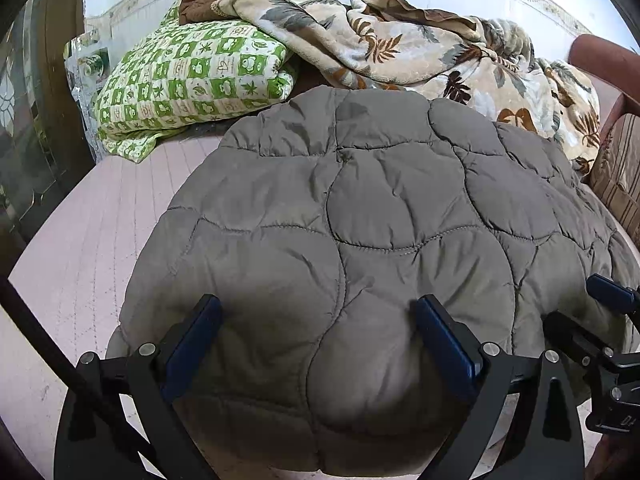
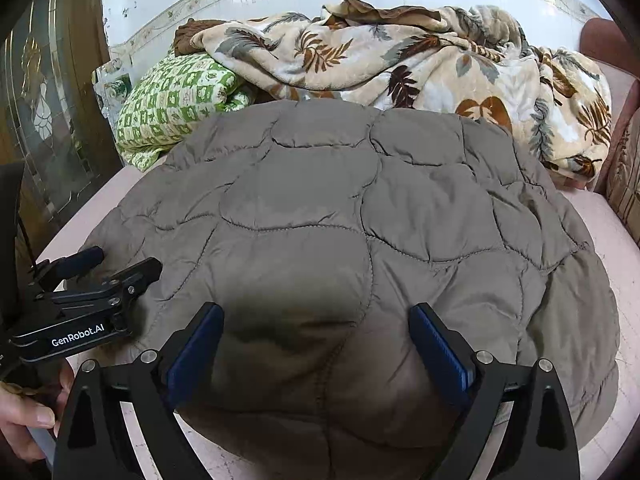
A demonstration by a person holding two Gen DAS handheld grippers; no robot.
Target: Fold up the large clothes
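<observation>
A grey-brown quilted jacket (image 1: 360, 208) lies spread on the pink bed sheet (image 1: 92, 240), back side up; it also fills the right wrist view (image 2: 340, 220). My left gripper (image 1: 318, 320) is open, its blue pads wide apart just above the jacket's near edge, holding nothing. My right gripper (image 2: 316, 324) is open in the same way over the near edge, further right. The right gripper shows at the right edge of the left wrist view (image 1: 612, 300); the left gripper shows at the left of the right wrist view (image 2: 120, 268).
A green checked folded quilt (image 1: 192, 76) lies at the back left. A crumpled leaf-print blanket (image 1: 420, 48) lies behind the jacket. A striped cushion (image 1: 620, 176) is at the right. A wooden glass-panelled door (image 2: 44, 120) stands to the left.
</observation>
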